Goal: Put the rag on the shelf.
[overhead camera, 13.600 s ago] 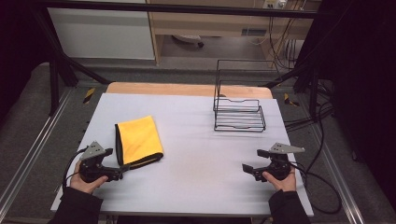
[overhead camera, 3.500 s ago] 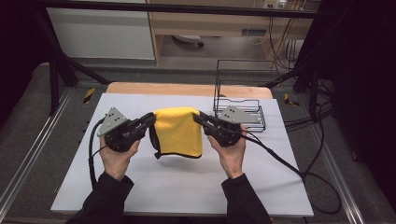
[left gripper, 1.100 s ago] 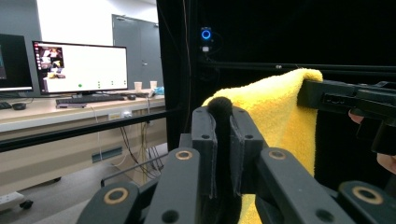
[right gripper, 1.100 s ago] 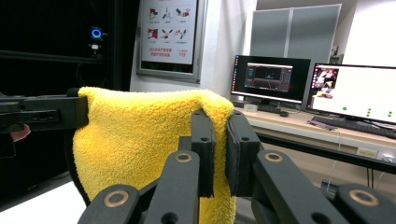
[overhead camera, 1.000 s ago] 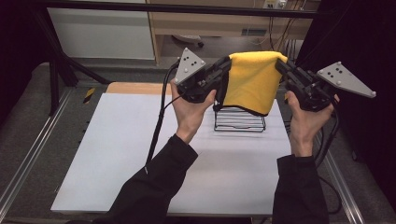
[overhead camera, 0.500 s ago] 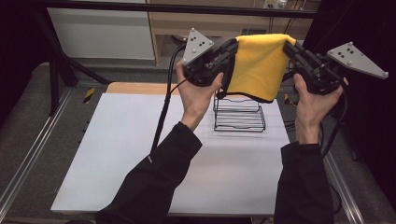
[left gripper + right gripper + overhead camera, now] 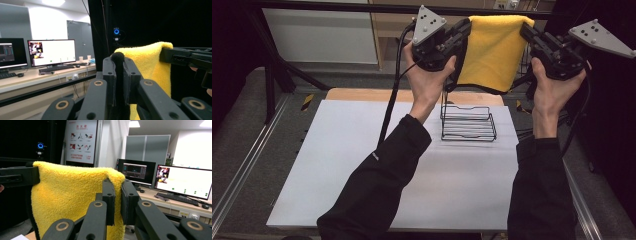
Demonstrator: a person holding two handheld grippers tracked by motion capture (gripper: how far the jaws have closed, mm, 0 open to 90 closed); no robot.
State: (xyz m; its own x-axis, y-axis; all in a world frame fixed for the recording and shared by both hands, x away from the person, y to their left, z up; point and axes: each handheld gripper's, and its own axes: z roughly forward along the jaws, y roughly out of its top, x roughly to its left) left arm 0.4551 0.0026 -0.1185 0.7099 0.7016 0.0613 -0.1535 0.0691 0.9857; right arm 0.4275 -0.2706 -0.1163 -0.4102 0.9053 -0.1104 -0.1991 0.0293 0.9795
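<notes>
1. Towel, yellow and fluffy, hangs spread at the top centre of the high view, stretched between my two grippers, well above the wire rack on the white table.
2. My left gripper is clamped on one top corner; its own view shows the jaws shut over a dark-edged fold.
3. My right gripper pinches the other top corner, jaws closed on the pile.
4. I judge this is the carry step, with draping over the rack next; that calls for lowering both corners evenly, keeping the cloth taut.
5. Its lower hem shows dark trim and hangs free.
</notes>
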